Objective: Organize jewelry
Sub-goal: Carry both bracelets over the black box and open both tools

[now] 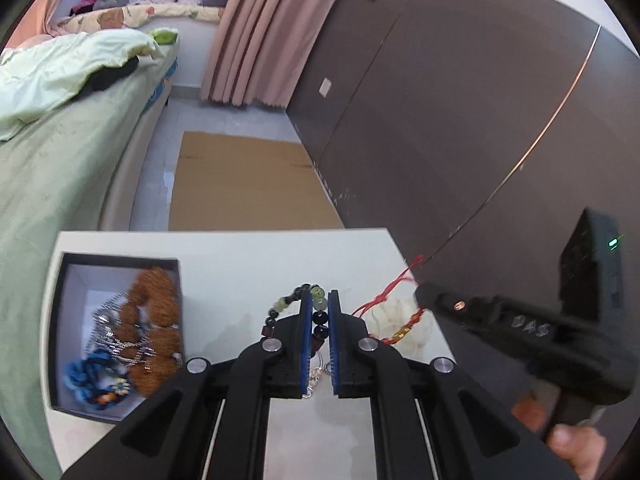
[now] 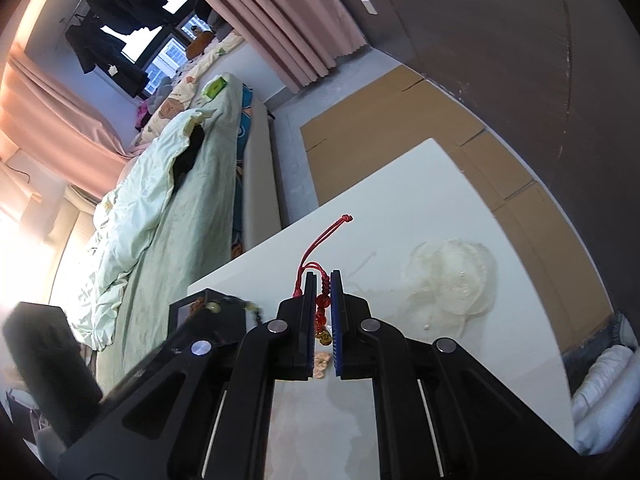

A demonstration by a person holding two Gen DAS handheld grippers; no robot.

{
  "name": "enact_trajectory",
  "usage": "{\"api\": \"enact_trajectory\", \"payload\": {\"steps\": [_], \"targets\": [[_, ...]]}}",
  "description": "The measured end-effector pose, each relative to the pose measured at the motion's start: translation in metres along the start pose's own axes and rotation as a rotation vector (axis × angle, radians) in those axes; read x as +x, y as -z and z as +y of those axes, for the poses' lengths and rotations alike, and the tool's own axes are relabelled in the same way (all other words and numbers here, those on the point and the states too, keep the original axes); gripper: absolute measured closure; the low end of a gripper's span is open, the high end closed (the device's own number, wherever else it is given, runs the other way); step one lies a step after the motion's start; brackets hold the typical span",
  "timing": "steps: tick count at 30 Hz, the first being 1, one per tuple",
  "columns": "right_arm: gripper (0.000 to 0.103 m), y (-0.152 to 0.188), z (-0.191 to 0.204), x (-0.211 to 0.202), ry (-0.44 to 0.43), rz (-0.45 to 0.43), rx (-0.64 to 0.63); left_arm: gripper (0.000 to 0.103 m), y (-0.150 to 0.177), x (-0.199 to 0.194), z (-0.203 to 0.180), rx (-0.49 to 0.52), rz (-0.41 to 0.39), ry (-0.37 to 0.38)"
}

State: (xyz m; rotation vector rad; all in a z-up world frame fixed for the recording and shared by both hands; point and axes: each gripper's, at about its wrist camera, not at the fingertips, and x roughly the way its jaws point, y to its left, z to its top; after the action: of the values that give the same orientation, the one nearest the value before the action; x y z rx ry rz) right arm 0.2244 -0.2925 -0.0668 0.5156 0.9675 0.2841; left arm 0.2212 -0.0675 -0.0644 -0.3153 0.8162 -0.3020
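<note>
A beaded bracelet [image 1: 308,312] of dark and pale green beads hangs pinched in the nearly closed left gripper [image 1: 320,300], above the middle of the white table [image 1: 240,256]. Beside it, the right gripper [image 2: 323,280] is clamped just as narrowly on a red cord bracelet [image 2: 322,304] with red and gold beads, its loose cord end [image 2: 348,218] trailing toward the table's far edge. A black box [image 1: 120,258] near the left edge holds brown bead strands [image 1: 154,320], a silver chain [image 1: 106,320] and a blue knotted piece [image 1: 90,368]. A sheer white pouch [image 2: 452,276] lies toward the right edge. A silver chain [image 1: 316,376] lies on the table beneath the left gripper.
</note>
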Motion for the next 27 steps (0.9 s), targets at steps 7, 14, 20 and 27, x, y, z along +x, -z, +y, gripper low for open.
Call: {"api": "enact_trajectory", "payload": {"steps": [7,14,20,27], "targets": [[0.095,0.006,0.019,-0.006,-0.065,-0.039,-0.014,0.098,-0.012,-0.053,0.014,0.007,-0.082,-0.009],[0.095,0.016,0.047,-0.012,-0.162,-0.082,-0.042,0.098,-0.014,-0.094,0.032,0.012,-0.143,-0.050],[0.095,0.025,0.073,-0.014,-0.251,-0.103,-0.078,0.098,-0.014,-0.113,0.059,-0.033,-0.165,-0.077],[0.095,0.035,0.099,-0.005,-0.308,-0.091,-0.096,0.079,-0.018,-0.108,0.089,-0.109,-0.149,-0.108]]}}
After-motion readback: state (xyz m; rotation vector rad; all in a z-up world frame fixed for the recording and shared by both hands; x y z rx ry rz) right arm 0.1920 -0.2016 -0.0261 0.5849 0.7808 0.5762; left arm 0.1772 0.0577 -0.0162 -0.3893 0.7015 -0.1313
